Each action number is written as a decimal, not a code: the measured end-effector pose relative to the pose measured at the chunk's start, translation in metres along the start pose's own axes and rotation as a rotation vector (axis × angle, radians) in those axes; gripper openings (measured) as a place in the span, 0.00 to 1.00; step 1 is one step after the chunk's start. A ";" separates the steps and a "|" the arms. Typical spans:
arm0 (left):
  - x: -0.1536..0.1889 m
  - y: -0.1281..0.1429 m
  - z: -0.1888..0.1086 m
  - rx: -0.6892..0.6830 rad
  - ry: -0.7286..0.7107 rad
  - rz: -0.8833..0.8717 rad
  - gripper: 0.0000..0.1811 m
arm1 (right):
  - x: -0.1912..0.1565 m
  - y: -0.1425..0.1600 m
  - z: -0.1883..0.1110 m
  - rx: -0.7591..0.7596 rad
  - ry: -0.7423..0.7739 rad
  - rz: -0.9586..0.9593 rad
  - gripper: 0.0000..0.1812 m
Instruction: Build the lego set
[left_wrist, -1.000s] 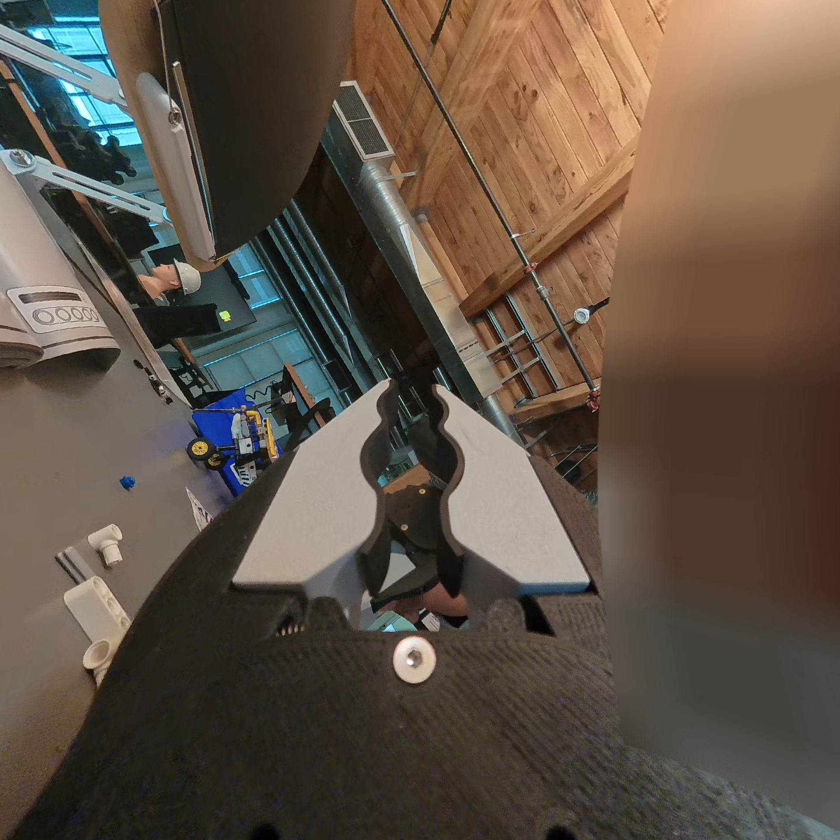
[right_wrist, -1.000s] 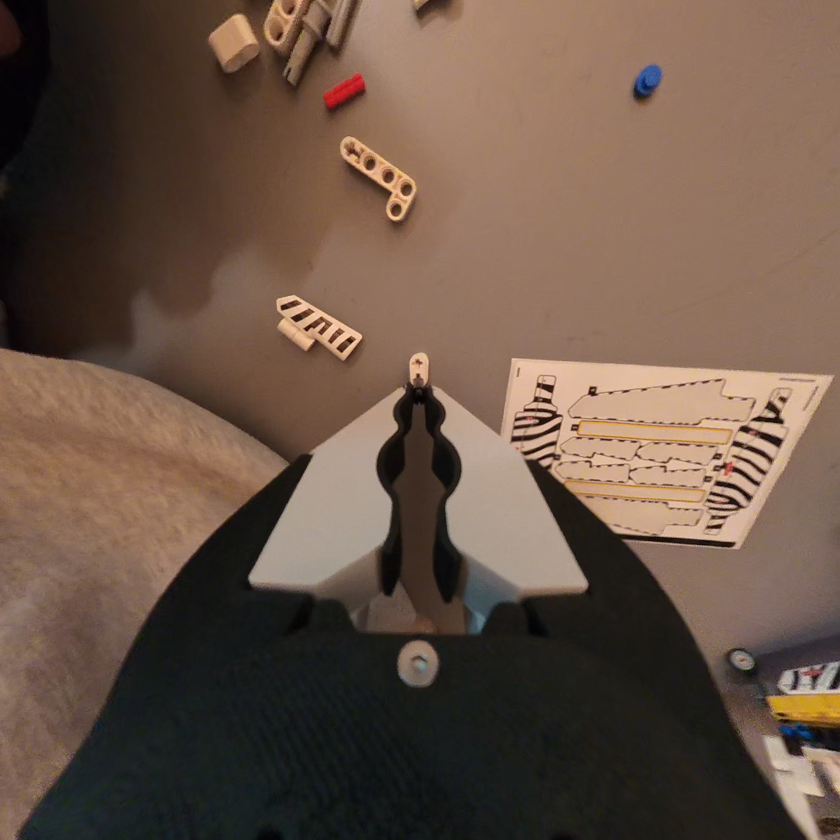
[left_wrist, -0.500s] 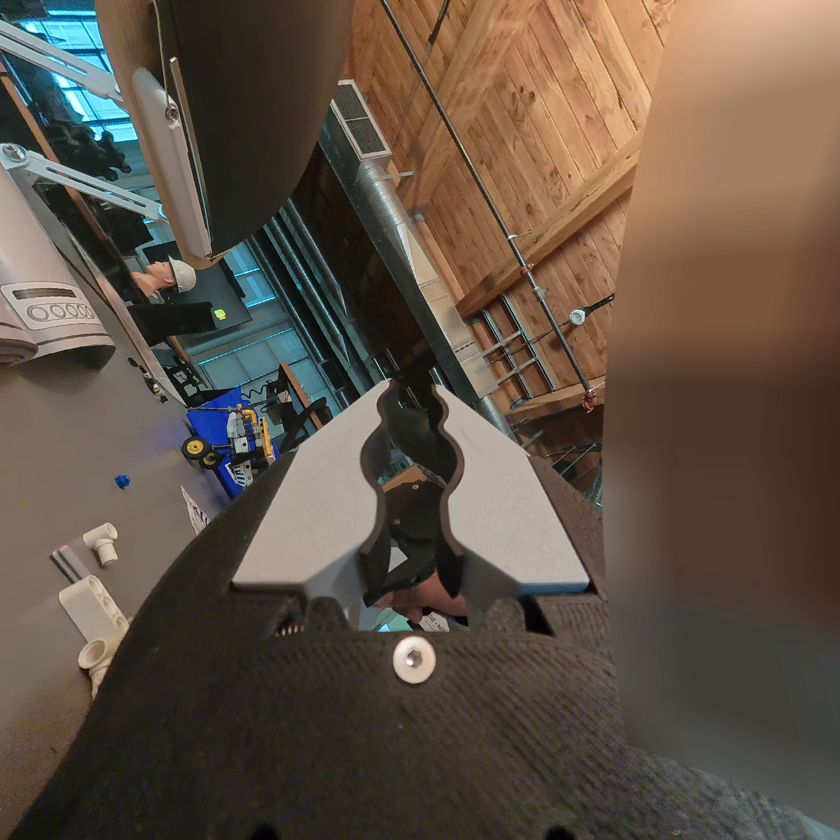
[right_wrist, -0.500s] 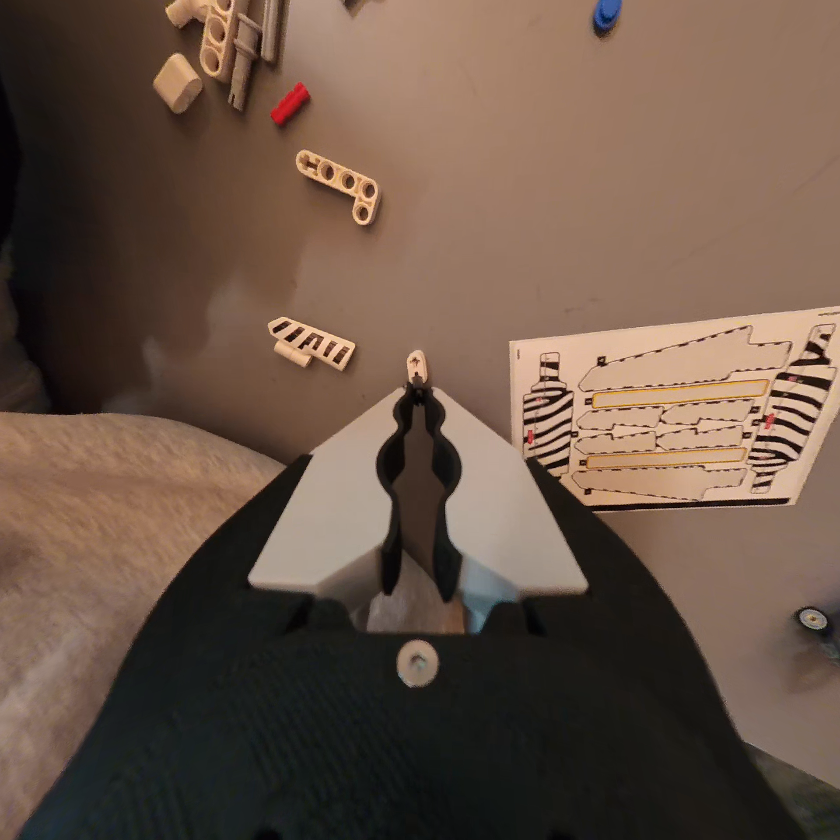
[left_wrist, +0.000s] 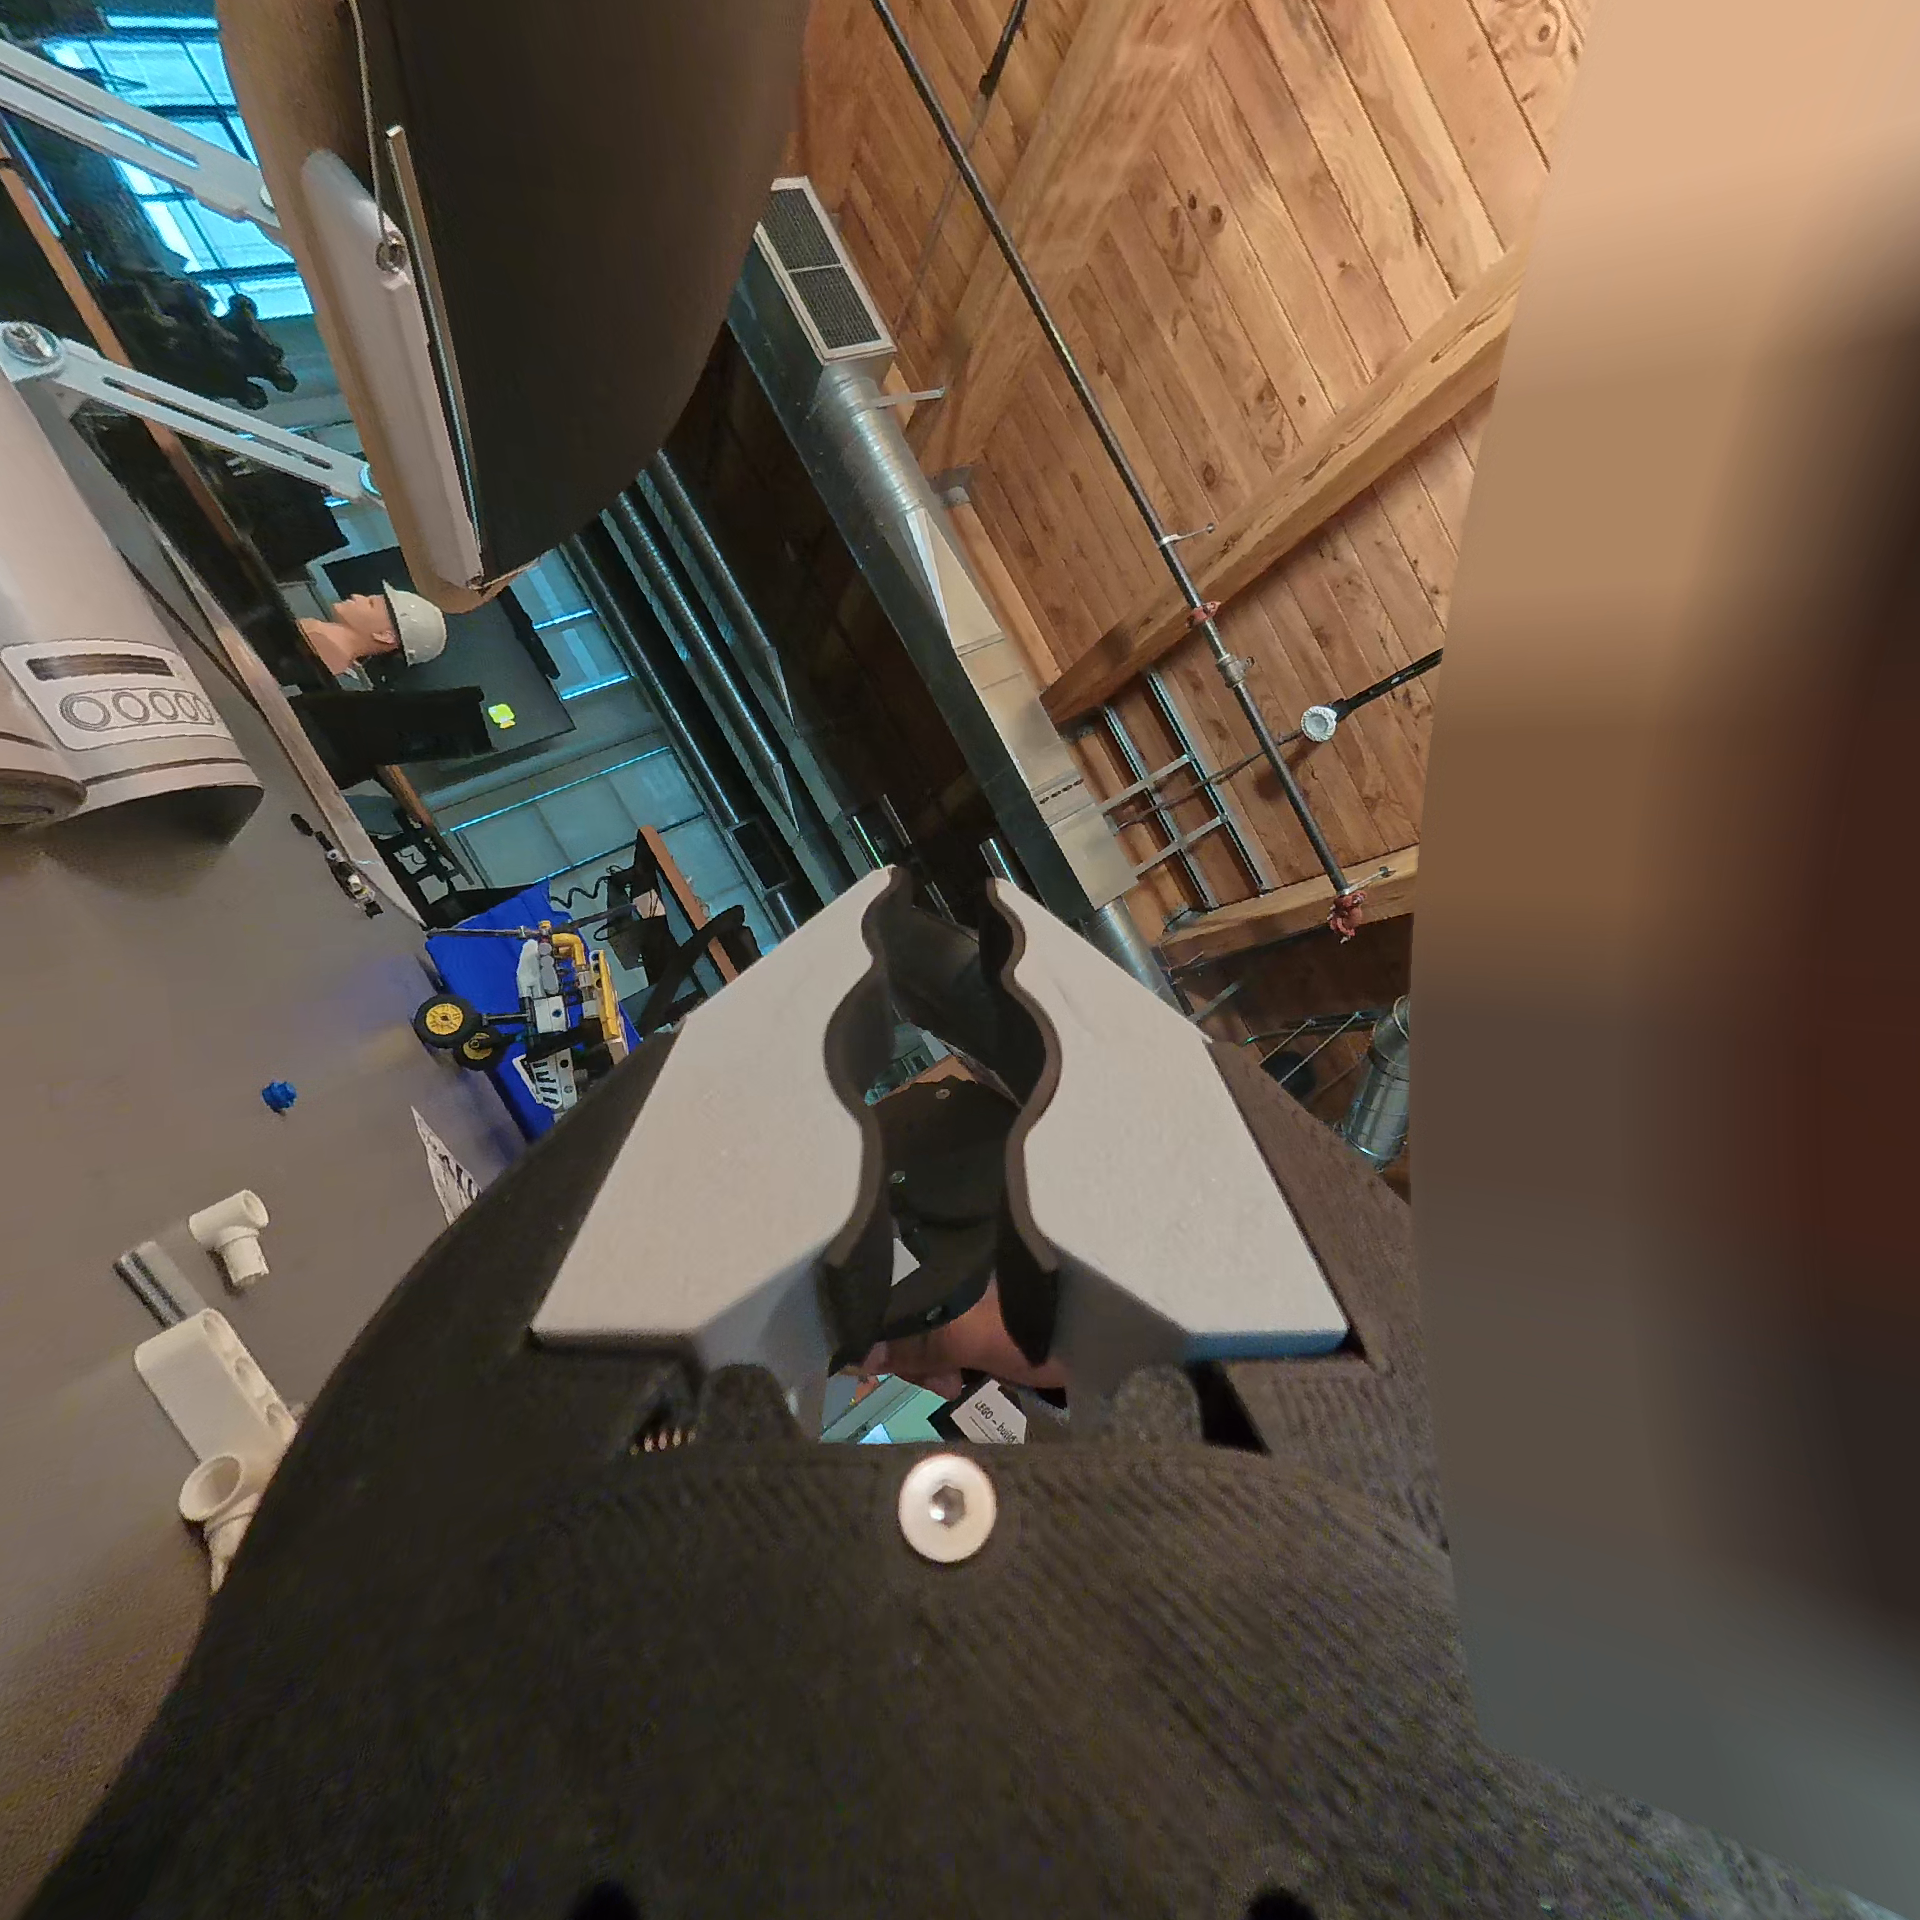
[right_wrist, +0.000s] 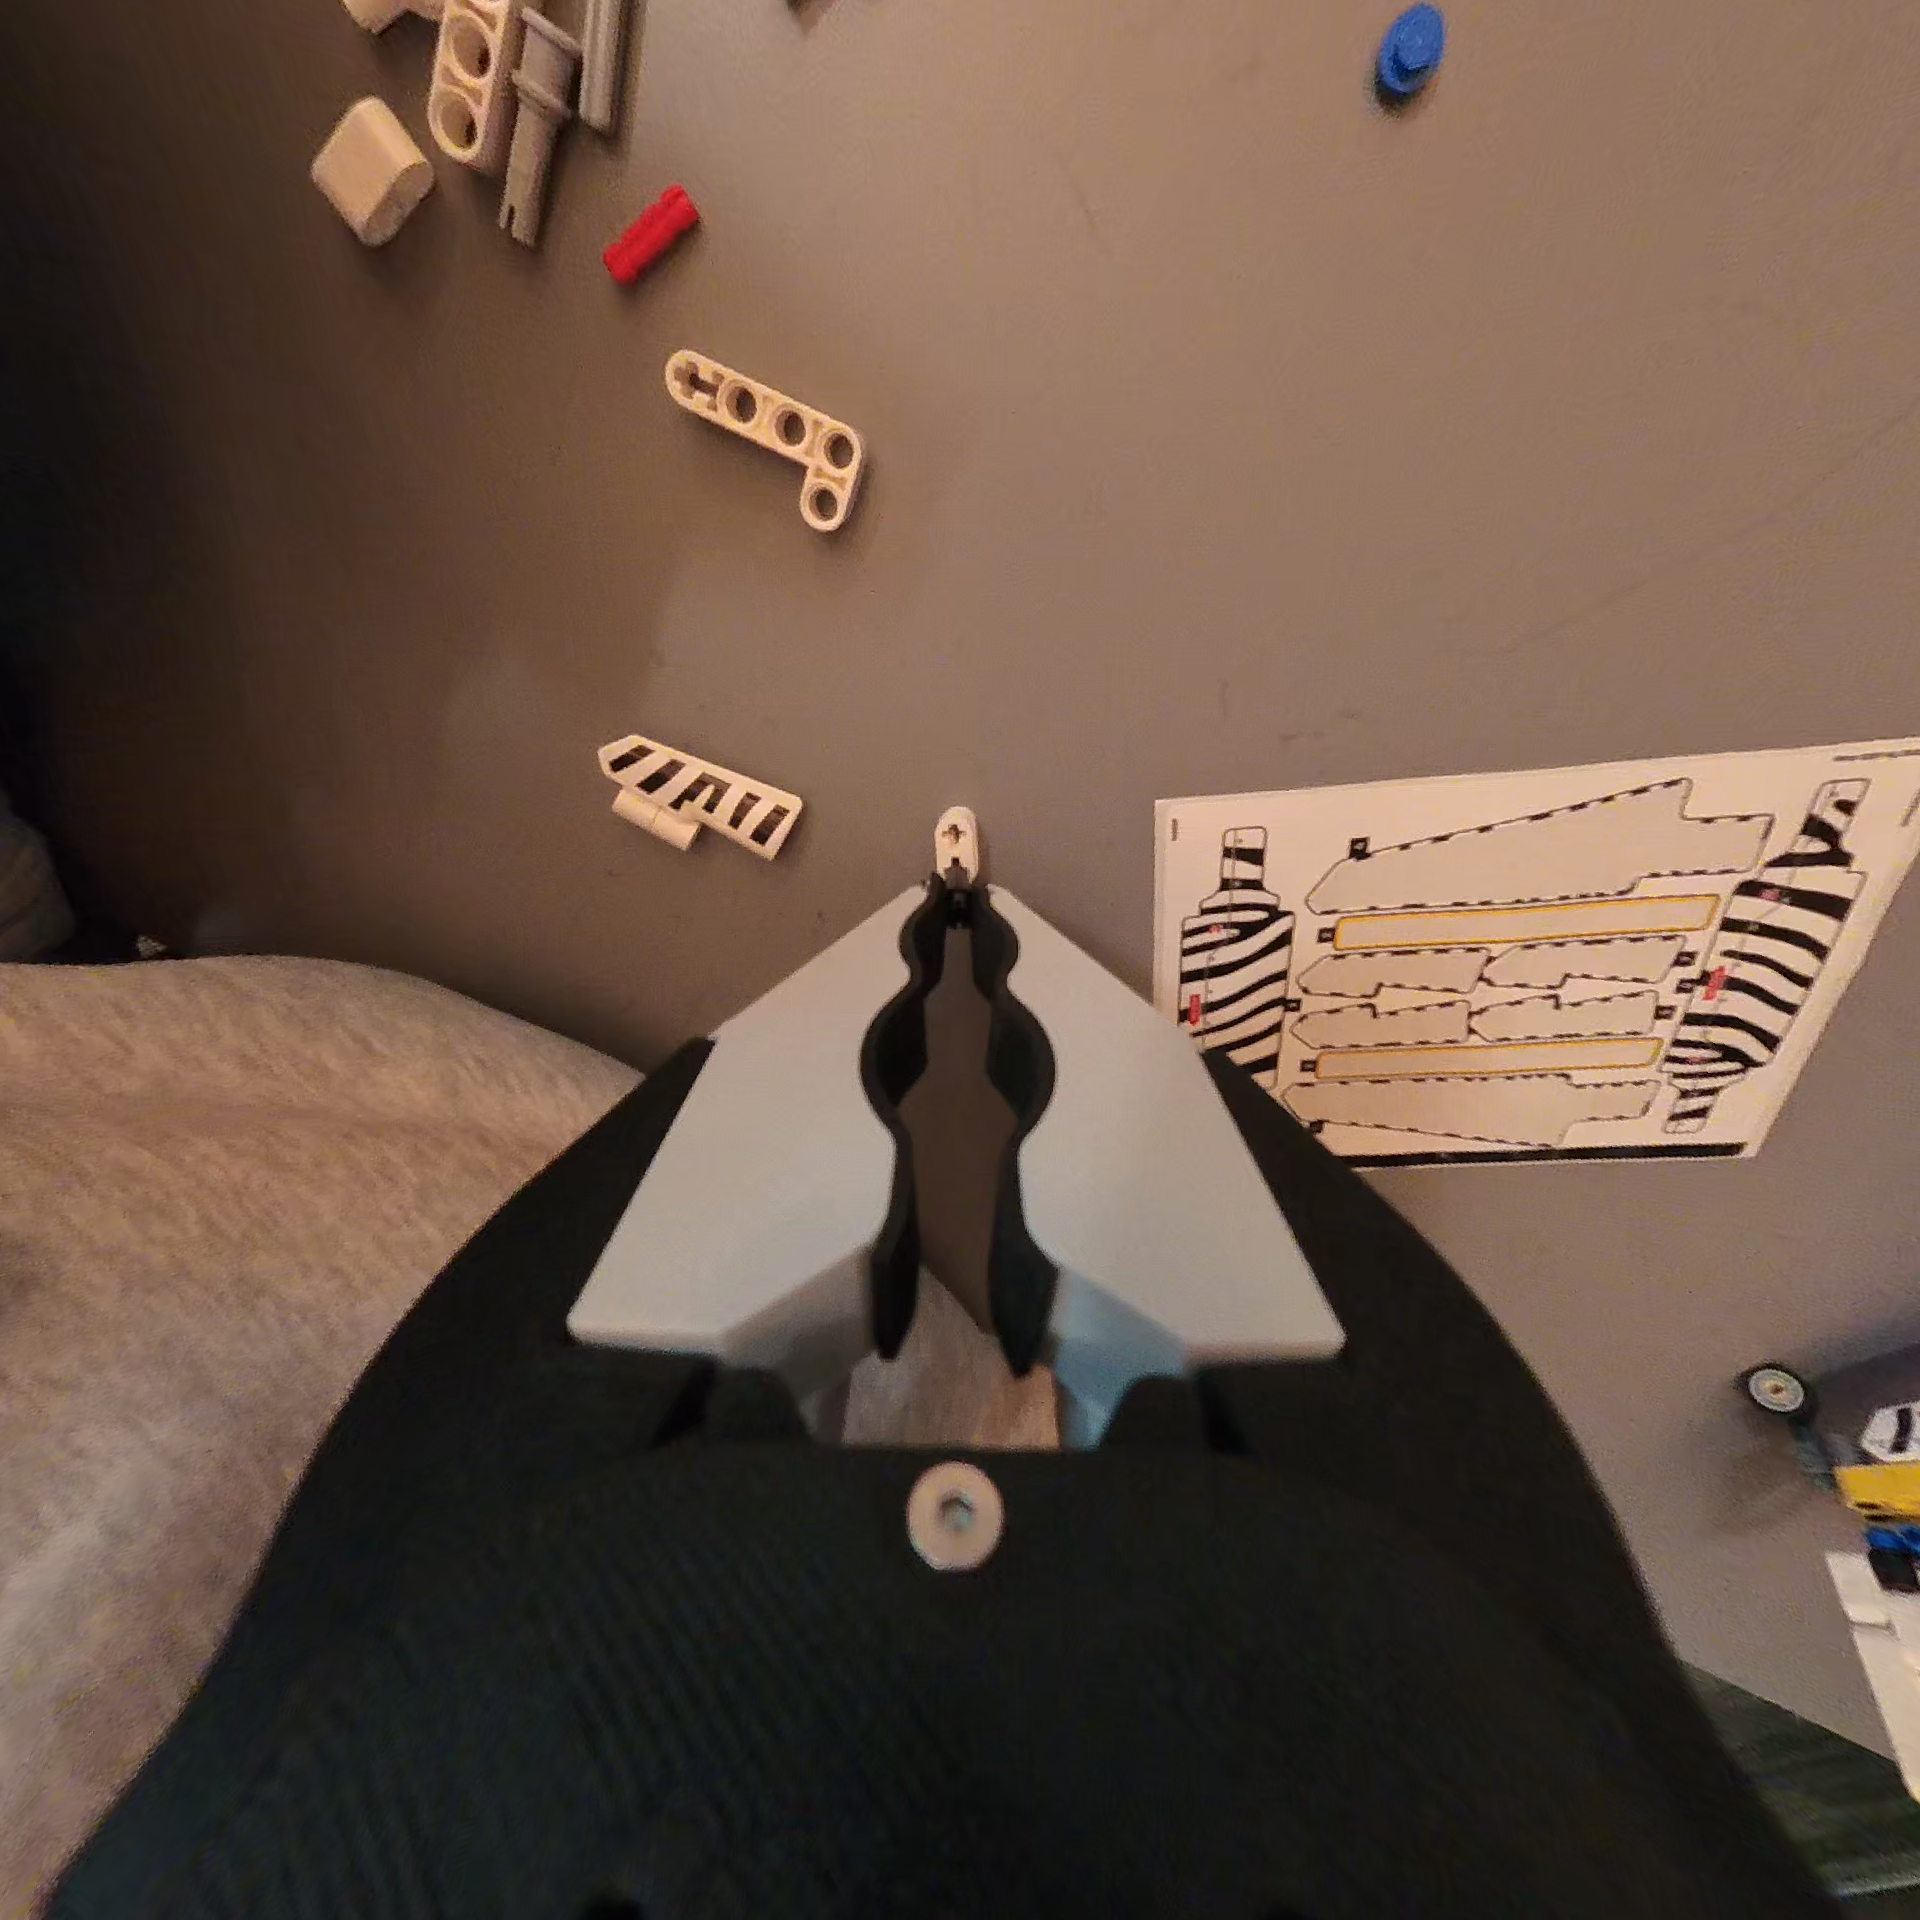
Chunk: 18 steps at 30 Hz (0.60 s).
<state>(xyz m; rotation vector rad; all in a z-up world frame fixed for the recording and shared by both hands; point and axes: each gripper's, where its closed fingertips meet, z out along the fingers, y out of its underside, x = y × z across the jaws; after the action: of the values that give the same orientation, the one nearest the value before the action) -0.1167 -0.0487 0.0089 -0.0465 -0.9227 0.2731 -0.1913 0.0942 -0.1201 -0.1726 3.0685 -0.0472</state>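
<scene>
- Tabletop (right_wrist: 1351, 436), grey and matte, fills the right wrist view, with loose lego parts scattered across its far left side.
- Sticker sheet (right_wrist: 1507, 956), white with zebra-striped and yellow-edged shapes, lies flat to the right of the right gripper's tip.
- Right gripper (right_wrist: 957, 902) points down over the table, its fingers pressed in on a small white lego pin (right_wrist: 957, 837) that pokes out past the tips.
- Left gripper (left_wrist: 940, 904) is tilted up toward a timber-clad wall, its fingers standing a little apart with a narrow gap at the tips; nothing appears to be held, though the dark background makes that hard to confirm.
- Partly built lego vehicle (left_wrist: 530, 1013), yellow-wheeled, sits by a blue bin far across the table in the left wrist view.
- White L-shaped beam (right_wrist: 774, 436) lies far from the right gripper, to the left, well apart from it.
- Striped white panel (right_wrist: 698, 795) rests just left of the held pin, not touching it.
- Cluster of white and grey parts (right_wrist: 488, 94) sits at the far left edge.
- Red connector (right_wrist: 650, 234) lies just right of that cluster.
- Blue round stud (right_wrist: 1409, 47) sits alone at the far right.
</scene>
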 end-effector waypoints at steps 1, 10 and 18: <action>0.000 0.000 0.000 0.000 0.000 0.000 0.07 | 0.000 0.000 0.000 0.000 -0.001 -0.001 0.02; 0.000 0.001 0.000 -0.002 0.001 -0.004 0.07 | 0.000 0.001 0.002 0.002 -0.001 -0.024 0.02; 0.000 0.001 0.000 -0.004 -0.001 -0.002 0.07 | 0.001 0.001 0.002 -0.005 -0.039 -0.014 0.02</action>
<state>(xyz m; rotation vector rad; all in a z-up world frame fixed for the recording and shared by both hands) -0.1175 -0.0479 0.0086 -0.0493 -0.9247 0.2694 -0.1919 0.0947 -0.1223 -0.1924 3.0285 -0.0367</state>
